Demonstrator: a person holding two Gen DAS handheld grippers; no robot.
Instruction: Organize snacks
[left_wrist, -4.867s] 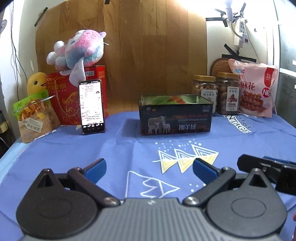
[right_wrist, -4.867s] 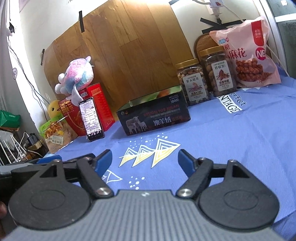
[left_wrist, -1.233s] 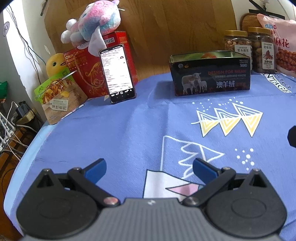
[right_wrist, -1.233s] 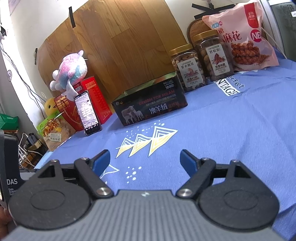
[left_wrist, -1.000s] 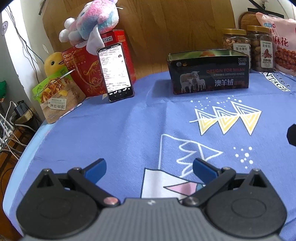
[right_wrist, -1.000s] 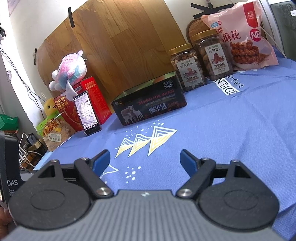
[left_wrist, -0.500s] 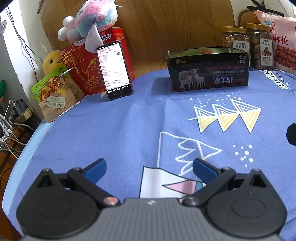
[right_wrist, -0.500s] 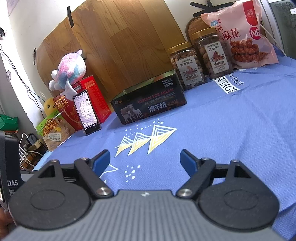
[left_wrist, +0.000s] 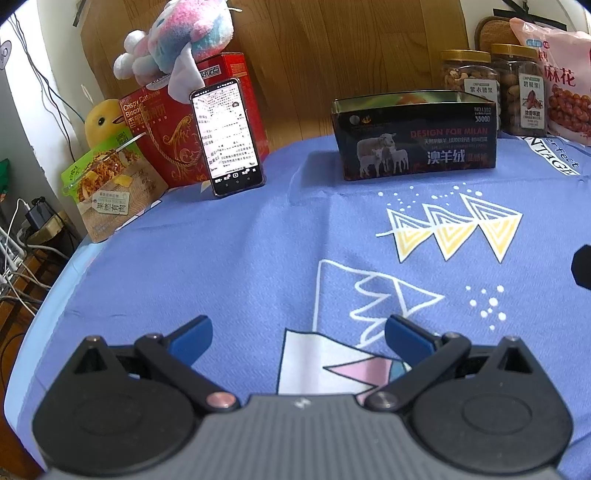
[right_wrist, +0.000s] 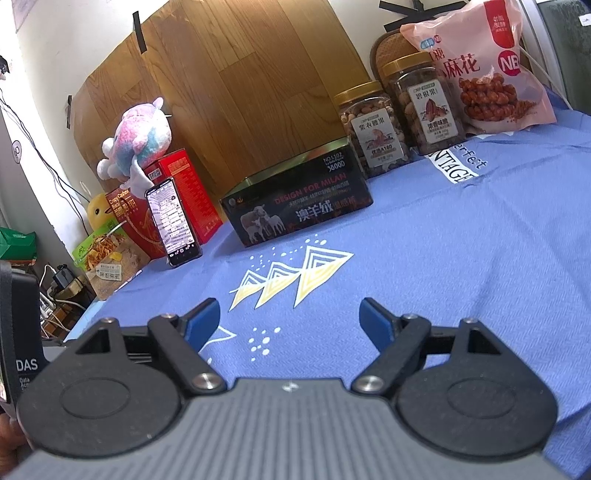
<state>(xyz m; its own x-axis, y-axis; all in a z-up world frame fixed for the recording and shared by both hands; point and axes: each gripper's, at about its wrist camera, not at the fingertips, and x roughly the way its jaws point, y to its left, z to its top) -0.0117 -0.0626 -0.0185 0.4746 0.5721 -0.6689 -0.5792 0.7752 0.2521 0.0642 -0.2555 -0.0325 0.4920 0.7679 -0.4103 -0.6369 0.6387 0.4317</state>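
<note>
An open dark tin box (left_wrist: 417, 146) with sheep on its side stands at the back of the blue cloth; it also shows in the right wrist view (right_wrist: 299, 210). Two nut jars (left_wrist: 469, 85) (right_wrist: 373, 129) and a pink snack bag (left_wrist: 565, 81) (right_wrist: 484, 70) stand to its right. A green snack pouch (left_wrist: 110, 181) (right_wrist: 107, 264) and a red biscuit box (left_wrist: 177, 136) (right_wrist: 177, 192) stand at the left. My left gripper (left_wrist: 297, 334) is open and empty above the cloth. My right gripper (right_wrist: 290, 319) is open and empty, well short of the tin.
A lit phone (left_wrist: 225, 136) leans on the red box, a plush toy (left_wrist: 177, 37) sits on top, and a yellow duck (left_wrist: 101, 118) stands behind the pouch. A wooden board backs the table. The table's left edge drops to cables (left_wrist: 14, 258).
The left gripper has drifted slightly left and forward over the last second, so the objects sit a little lower-left in its view. The right gripper has barely moved. Both stay open.
</note>
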